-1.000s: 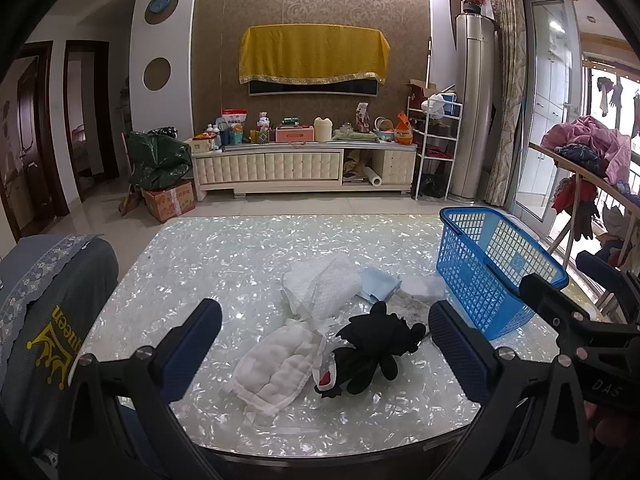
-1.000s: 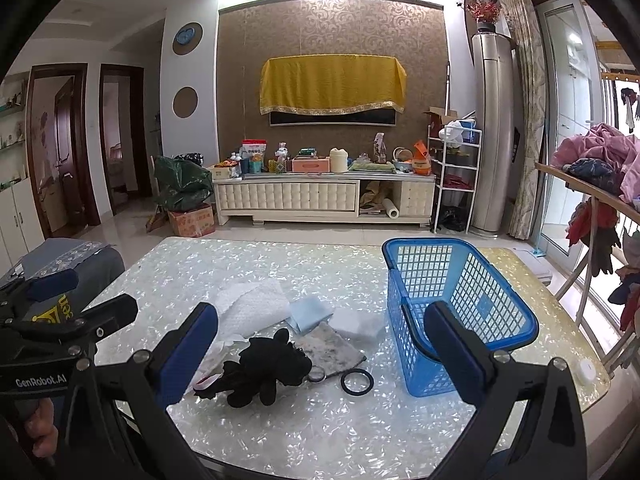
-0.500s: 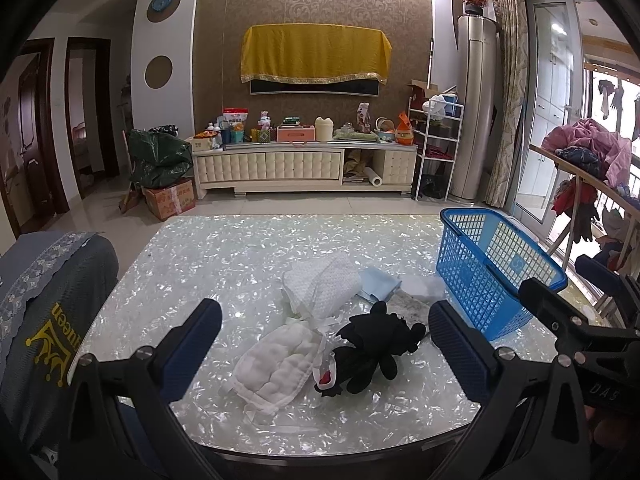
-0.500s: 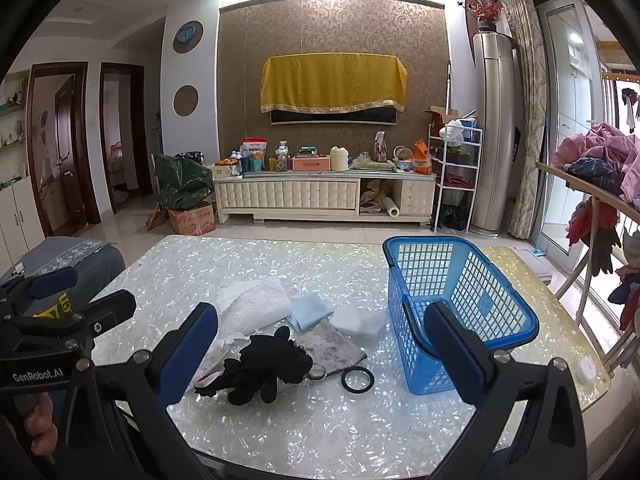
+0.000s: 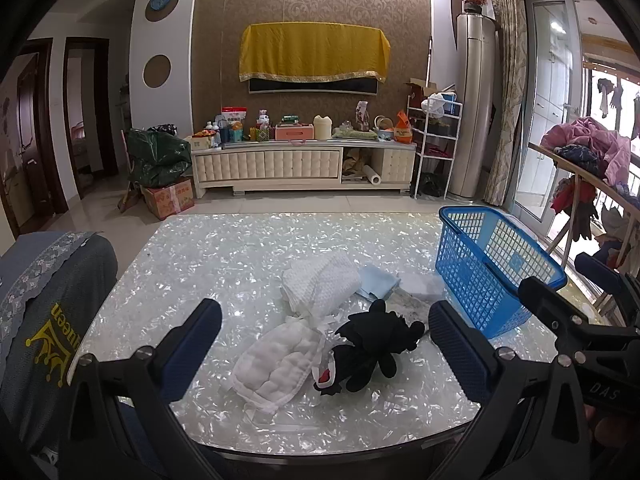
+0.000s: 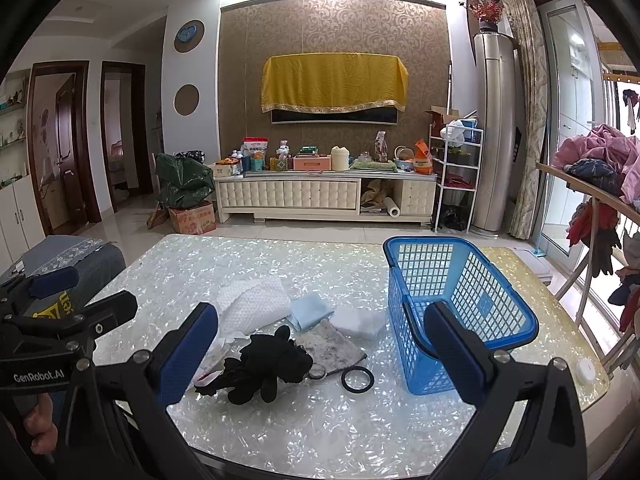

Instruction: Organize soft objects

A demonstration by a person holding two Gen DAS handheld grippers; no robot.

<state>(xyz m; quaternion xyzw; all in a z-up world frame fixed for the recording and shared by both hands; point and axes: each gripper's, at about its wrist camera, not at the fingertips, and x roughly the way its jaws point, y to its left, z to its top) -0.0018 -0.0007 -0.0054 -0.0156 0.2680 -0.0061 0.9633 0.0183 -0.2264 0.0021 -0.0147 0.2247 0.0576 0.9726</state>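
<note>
Left gripper [image 5: 324,344] and right gripper [image 6: 320,340] — jaws apart, empty — above black plush [image 6: 266,364]

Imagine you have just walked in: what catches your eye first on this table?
The blue basket, standing empty at the table's right side, stands out first. Next comes the black plush toy lying near the front edge, against a pile of white cloths. Both open grippers, left and right, frame the heap without touching it.
</note>
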